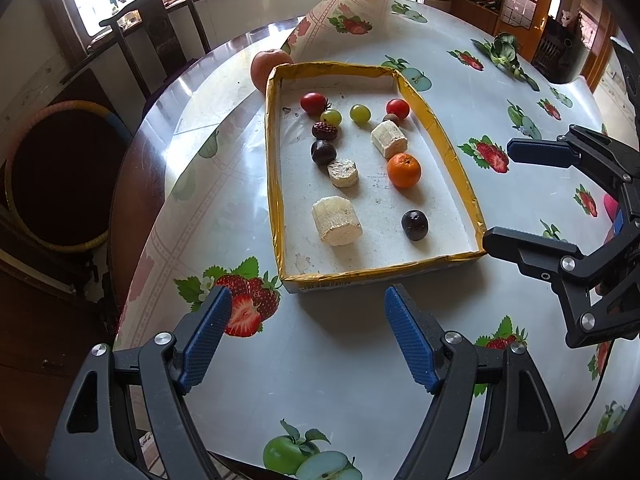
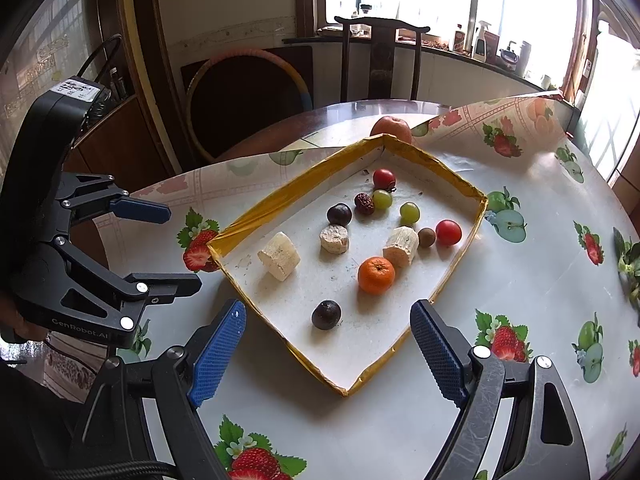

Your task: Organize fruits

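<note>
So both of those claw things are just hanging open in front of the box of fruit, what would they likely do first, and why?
Probably the right gripper should dip forward over the tray's near rim onto the dark plum. Both pairs of jaws stand open and empty, the left gripper also short of the tray, and that plum lies alone, nearest the right one, with bare space around it.

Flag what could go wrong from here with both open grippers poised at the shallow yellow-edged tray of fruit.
1. The red date, green grape and red cherry tomato sit bunched together; open fingers may nudge neighbours.
2. Round pieces like the orange mandarin could roll when bumped.
3. The yellow-edged tray looks light and might slide on the glossy tablecloth.
</note>
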Demonstrator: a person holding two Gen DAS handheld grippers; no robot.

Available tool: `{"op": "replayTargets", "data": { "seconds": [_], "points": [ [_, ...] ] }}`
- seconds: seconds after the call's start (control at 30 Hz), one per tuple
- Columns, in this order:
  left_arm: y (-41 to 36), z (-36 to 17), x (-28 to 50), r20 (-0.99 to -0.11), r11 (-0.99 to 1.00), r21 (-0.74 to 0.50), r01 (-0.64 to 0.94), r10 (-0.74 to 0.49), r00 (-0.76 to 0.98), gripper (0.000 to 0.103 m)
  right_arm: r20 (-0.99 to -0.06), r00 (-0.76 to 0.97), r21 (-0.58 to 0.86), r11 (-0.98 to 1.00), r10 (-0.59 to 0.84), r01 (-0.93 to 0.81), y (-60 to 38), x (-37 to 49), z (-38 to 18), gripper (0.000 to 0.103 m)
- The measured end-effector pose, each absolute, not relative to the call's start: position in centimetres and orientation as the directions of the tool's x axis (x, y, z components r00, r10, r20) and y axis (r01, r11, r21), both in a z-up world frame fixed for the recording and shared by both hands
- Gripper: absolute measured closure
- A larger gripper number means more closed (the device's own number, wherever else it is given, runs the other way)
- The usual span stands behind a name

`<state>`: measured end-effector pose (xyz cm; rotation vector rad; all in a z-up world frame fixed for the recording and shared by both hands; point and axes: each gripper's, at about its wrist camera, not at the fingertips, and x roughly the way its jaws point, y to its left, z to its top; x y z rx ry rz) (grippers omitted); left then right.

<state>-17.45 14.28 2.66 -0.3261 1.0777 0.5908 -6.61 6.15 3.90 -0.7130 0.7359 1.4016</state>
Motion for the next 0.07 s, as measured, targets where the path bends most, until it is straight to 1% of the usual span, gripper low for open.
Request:
{"op": "replayTargets", "data": {
  "seconds": [0.07],
  "points": [
    [14.27,2.64,-17.44,-0.897,0.799,0.033,-0.6,0.288,0.334,0.024,-0.805,0.031,-0.005,0.045,0.593,-0.999,6.14,-6.66,3.85,0.017]
  ]
}}
